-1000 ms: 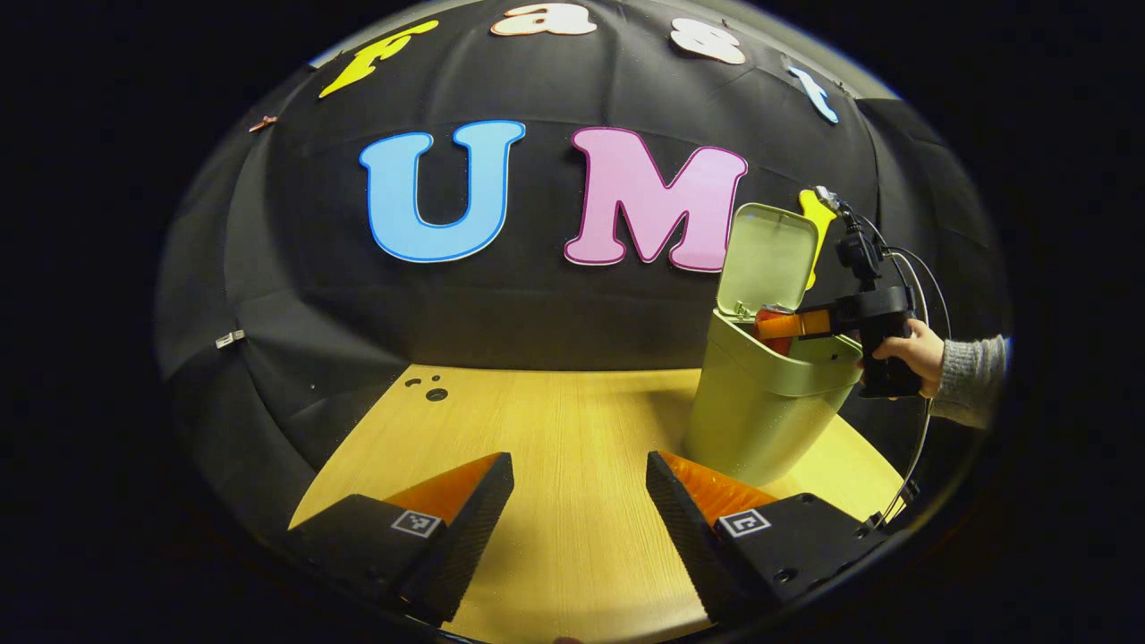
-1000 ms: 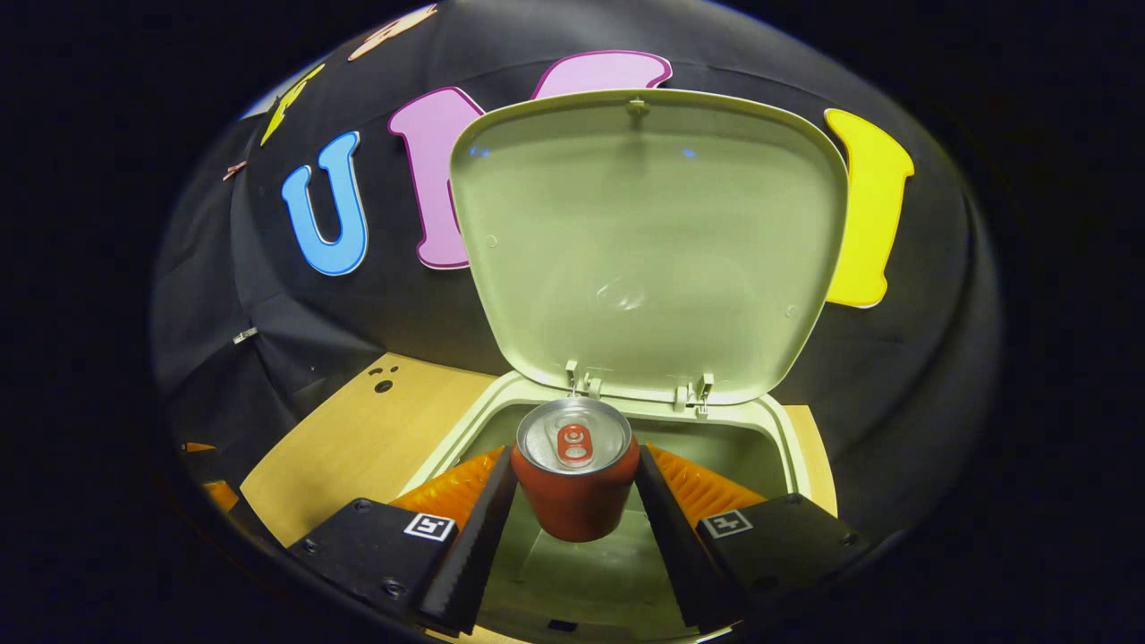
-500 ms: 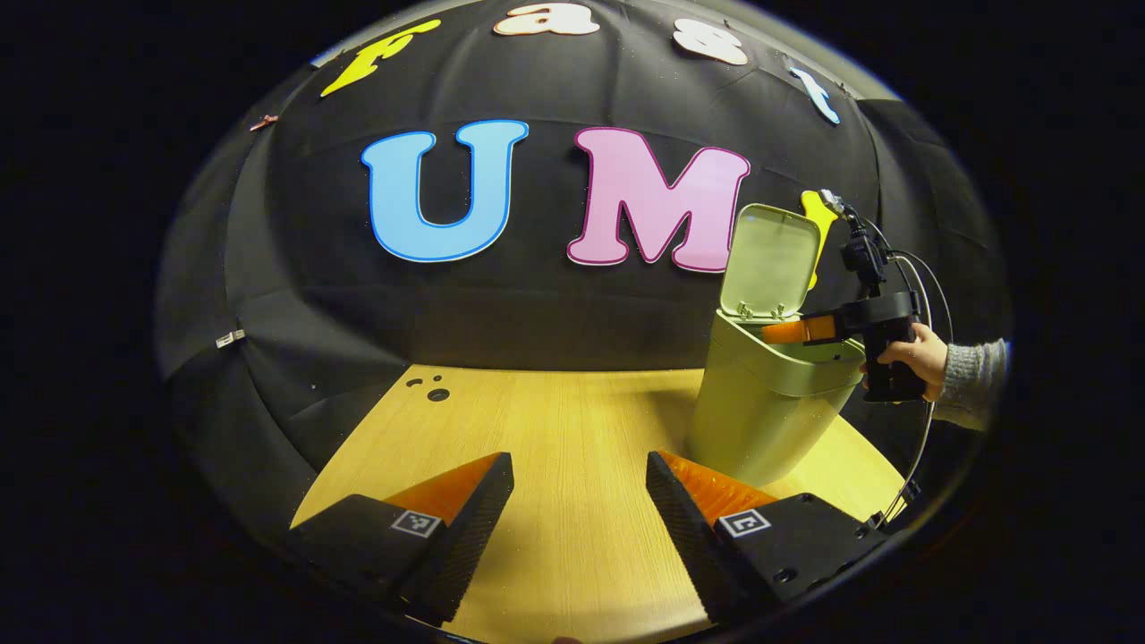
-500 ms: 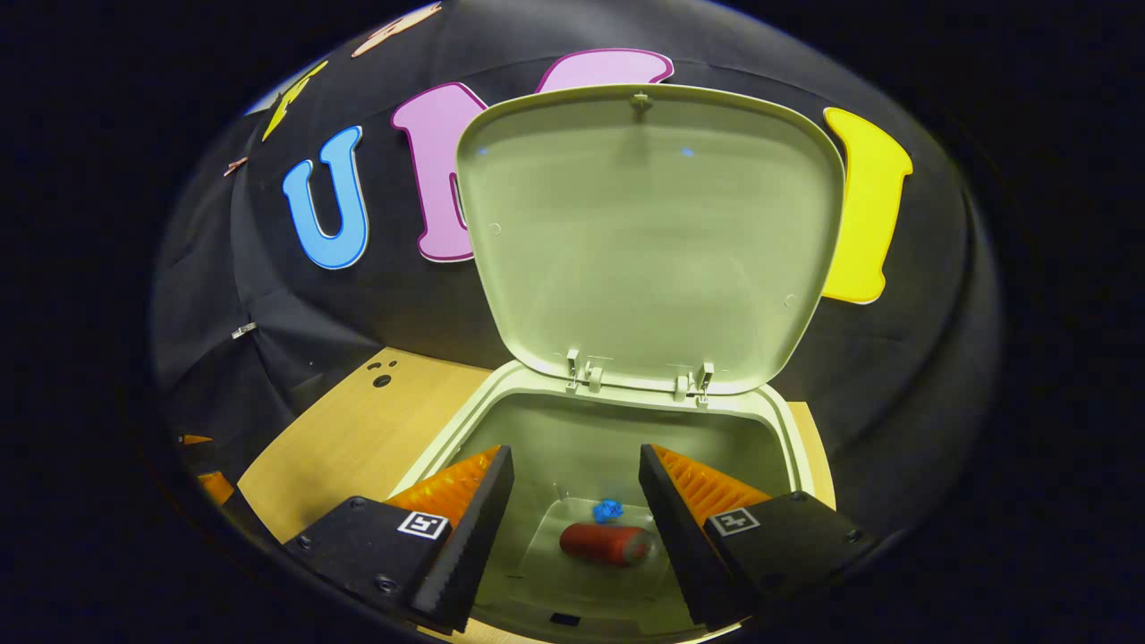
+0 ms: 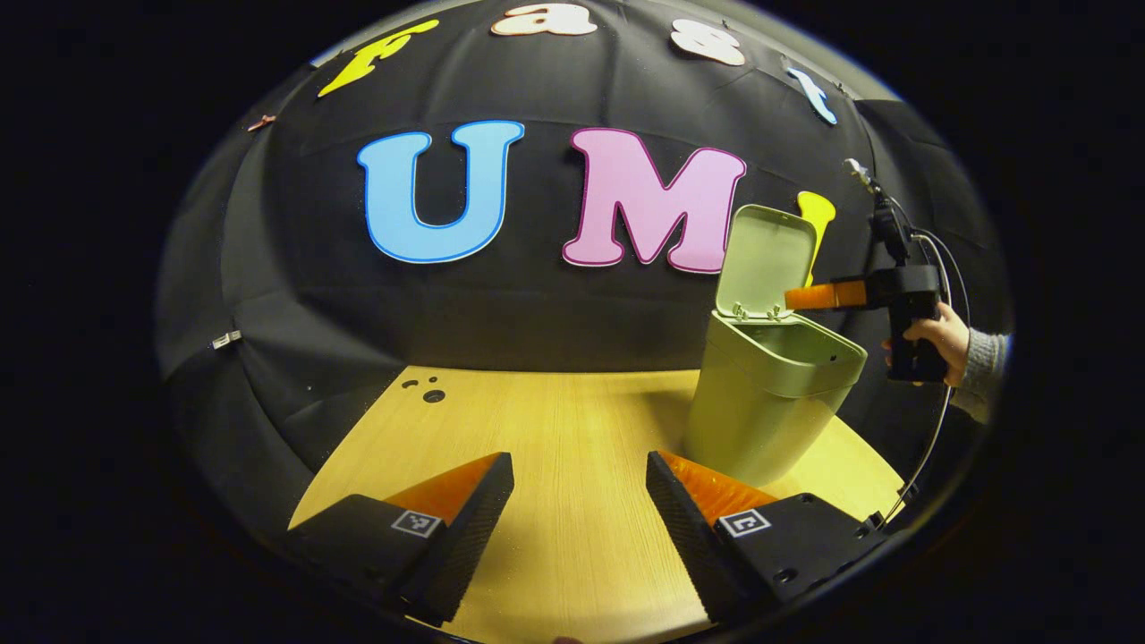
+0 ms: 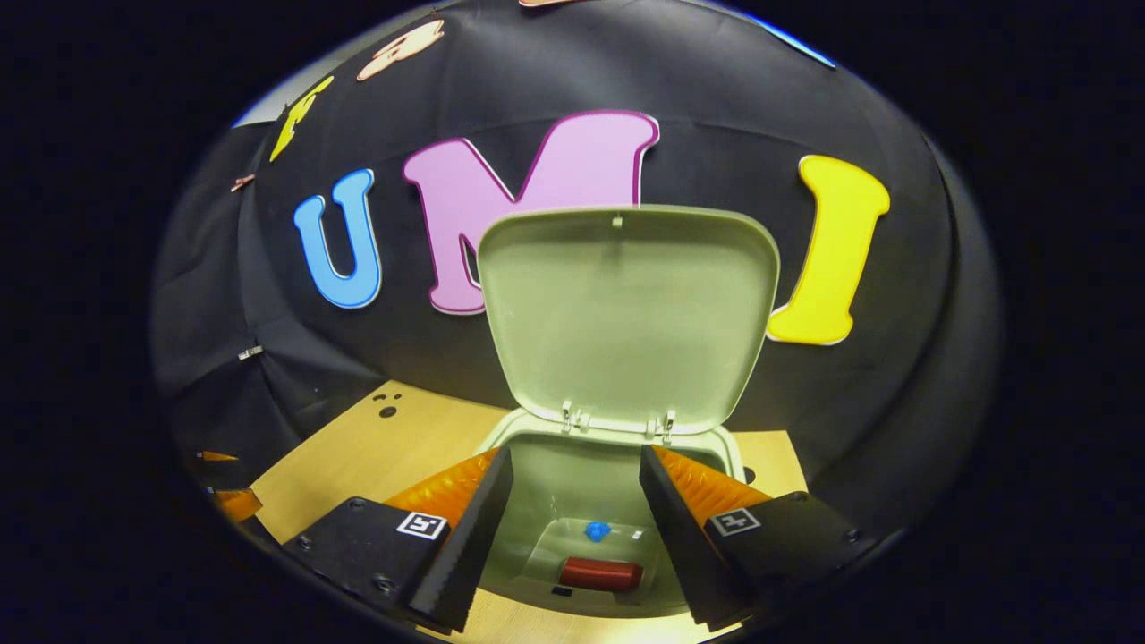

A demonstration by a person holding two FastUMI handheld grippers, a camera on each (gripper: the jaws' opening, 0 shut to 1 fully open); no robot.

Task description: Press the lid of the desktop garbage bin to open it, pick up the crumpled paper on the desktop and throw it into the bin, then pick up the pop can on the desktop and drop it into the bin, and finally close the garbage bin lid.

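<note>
Since a second ago the right gripper (image 6: 572,528) has let go of the pop can (image 6: 601,573) and risen above the bin (image 5: 769,402); its fingers stand apart, empty. One can lies on the bin floor beside one small blue wad, probably the crumpled paper (image 6: 597,530). The lid (image 6: 626,313) stands upright. The left gripper (image 5: 580,528) hovers over bare tabletop (image 5: 555,420), spread wide, empty. The bin sits near the table's right edge.

Bin (image 5: 760,411) mouth unobstructed; upright lid (image 6: 626,317) blocks rear; can (image 6: 601,573) on bin floor.
</note>
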